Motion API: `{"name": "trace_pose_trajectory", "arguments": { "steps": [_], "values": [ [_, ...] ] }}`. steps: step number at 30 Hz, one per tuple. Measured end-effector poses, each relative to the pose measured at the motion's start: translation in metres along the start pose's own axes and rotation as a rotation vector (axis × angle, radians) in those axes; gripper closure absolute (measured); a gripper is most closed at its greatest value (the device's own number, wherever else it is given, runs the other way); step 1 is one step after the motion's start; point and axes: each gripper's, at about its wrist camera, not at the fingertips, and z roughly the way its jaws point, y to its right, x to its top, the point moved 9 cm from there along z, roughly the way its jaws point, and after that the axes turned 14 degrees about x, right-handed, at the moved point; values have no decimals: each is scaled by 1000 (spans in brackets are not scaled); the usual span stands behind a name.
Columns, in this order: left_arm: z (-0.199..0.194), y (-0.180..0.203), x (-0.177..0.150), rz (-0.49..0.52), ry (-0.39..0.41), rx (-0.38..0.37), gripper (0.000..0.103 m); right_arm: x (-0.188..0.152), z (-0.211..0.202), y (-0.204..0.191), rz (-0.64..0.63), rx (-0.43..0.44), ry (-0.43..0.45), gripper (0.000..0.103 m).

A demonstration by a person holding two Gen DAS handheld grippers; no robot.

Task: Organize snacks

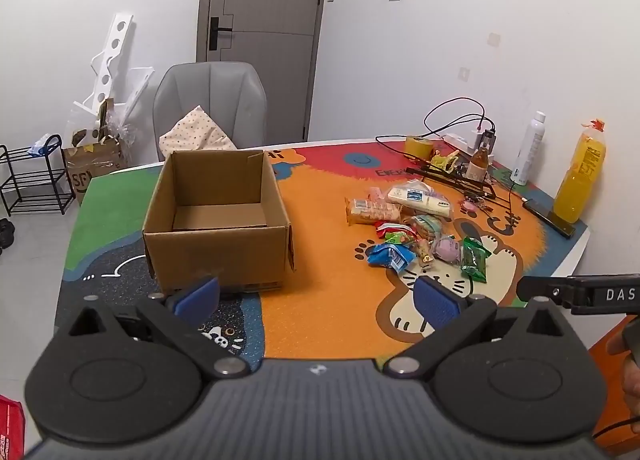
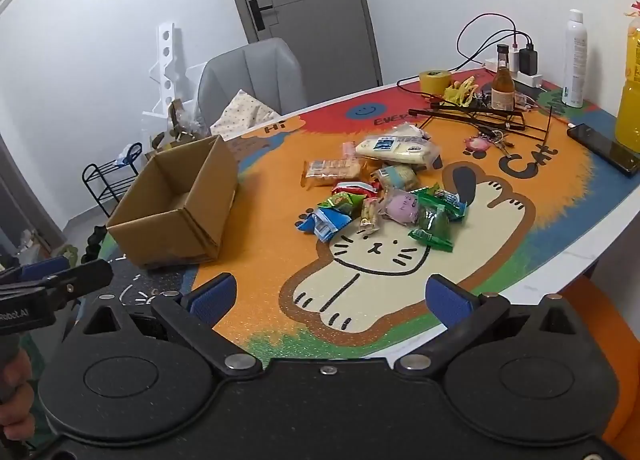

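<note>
An empty cardboard box stands open on the left of the colourful cat mat. To its right lies a heap of snack packets: a blue packet, a green packet, a pink round one, a biscuit pack and a white bag. My left gripper hovers open in front of the box. My right gripper hovers open over the cat drawing, short of the heap. Neither holds anything.
At the table's far right stand an orange drink bottle, a white spray can, a small brown bottle, yellow tape, cables, a black wire rack and a phone. A grey chair stands behind the box.
</note>
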Motion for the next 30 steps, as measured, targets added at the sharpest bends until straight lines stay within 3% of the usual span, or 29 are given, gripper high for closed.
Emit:
{"name": "trace_pose_trajectory", "arguments": {
  "steps": [30],
  "values": [
    [-3,2,-3,-9,17,-13,0,-2,2,-4,-39,-32,-4,0]
  ]
}}
